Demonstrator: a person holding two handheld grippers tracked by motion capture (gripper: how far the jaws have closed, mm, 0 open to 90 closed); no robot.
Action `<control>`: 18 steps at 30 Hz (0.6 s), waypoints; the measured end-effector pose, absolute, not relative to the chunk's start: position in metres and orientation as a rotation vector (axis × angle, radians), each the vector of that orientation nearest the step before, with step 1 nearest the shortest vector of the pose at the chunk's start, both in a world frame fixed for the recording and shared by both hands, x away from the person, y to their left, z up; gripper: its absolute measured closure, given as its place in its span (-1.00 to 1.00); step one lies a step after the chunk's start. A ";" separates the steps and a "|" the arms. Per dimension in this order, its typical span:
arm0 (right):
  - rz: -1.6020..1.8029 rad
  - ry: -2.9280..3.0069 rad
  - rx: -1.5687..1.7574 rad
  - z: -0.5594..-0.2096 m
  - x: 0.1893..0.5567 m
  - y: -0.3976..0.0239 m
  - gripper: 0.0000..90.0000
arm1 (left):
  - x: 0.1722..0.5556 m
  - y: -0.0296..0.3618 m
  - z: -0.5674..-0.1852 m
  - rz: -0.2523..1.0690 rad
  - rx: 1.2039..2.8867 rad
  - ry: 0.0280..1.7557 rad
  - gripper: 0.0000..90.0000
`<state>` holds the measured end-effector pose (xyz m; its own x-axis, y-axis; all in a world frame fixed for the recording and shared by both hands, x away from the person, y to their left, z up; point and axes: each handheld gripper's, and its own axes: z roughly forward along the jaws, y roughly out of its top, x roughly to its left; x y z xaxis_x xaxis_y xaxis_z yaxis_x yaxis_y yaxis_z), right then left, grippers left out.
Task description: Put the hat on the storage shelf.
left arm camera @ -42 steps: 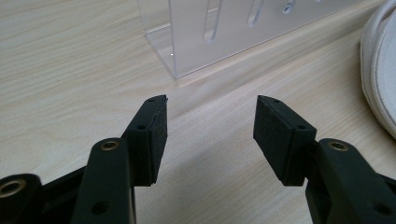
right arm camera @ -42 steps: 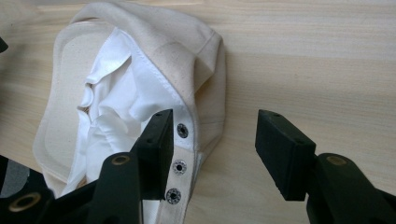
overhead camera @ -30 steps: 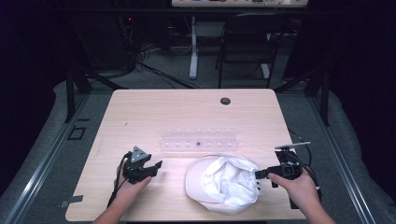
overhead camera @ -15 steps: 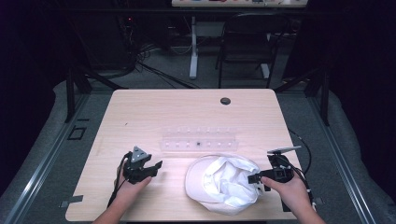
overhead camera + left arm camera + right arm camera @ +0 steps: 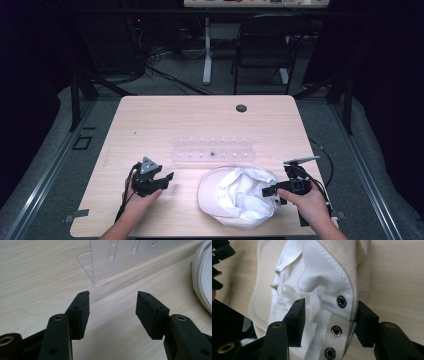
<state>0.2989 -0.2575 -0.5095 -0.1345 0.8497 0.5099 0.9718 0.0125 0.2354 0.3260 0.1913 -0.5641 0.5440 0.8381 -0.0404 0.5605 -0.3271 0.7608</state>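
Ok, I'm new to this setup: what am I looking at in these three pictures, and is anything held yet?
No robot here: a person holds a pair of hand tongs in each hand at a wooden table. The high view looks down from above the person's side; the left tongs sit at its left, the right tongs at its right. The other two pictures come from cameras riding on the tongs, looking along their black jaws. On the table lie a white cap, upside down with its lining showing, and a clear plastic rack behind it. The left gripper view shows its jaws open over bare wood, with nothing between them. In the right gripper view the cap's snap strap lies between the jaws; one pad touches its outer side, the other stands off, so nothing is gripped yet.
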 end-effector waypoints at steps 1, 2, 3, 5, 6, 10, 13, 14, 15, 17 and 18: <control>-0.820 -2.044 -1.910 -0.509 0.299 -0.257 0.09 | 0.326 0.191 -0.564 0.471 2.029 1.127 0.00; -0.822 -2.038 -1.913 -0.507 0.299 -0.257 0.09 | 0.326 0.191 -0.564 0.471 2.029 1.127 0.00; -0.825 -2.033 -1.917 -0.505 0.299 -0.257 0.09 | 0.326 0.191 -0.564 0.471 2.029 1.127 0.00; -0.821 -2.047 -1.880 -0.502 0.300 -0.259 0.10 | 0.326 0.191 -0.564 0.472 2.029 1.128 0.00; -0.831 -2.039 -1.873 -0.501 0.300 -0.259 0.10 | 0.326 0.191 -0.564 0.471 2.031 1.127 0.00; -0.828 -2.035 -1.872 -0.496 0.301 -0.259 0.26 | 0.326 0.191 -0.564 0.471 2.027 1.129 0.00; -0.796 -2.039 -1.879 -0.494 0.302 -0.258 0.41 | 0.326 0.191 -0.564 0.470 2.027 1.129 0.00; -0.796 -2.028 -1.889 -0.494 0.302 -0.257 0.44 | 0.326 0.191 -0.564 0.469 2.028 1.128 0.00; -0.770 -2.033 -1.895 -0.495 0.303 -0.257 0.49 | 0.326 0.191 -0.564 0.470 2.030 1.127 0.00; -0.749 -2.035 -1.895 -0.496 0.303 -0.257 0.55 | 0.326 0.191 -0.564 0.470 2.030 1.127 0.00; -0.756 -2.016 -1.907 -0.496 0.303 -0.256 0.58 | 0.326 0.191 -0.564 0.470 2.030 1.128 0.00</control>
<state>0.3034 -0.2559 -0.4965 -0.1011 0.8443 0.5262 0.9822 0.0005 0.1879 0.3260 0.1913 -0.5643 0.5436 0.8384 -0.0405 0.5612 -0.3272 0.7602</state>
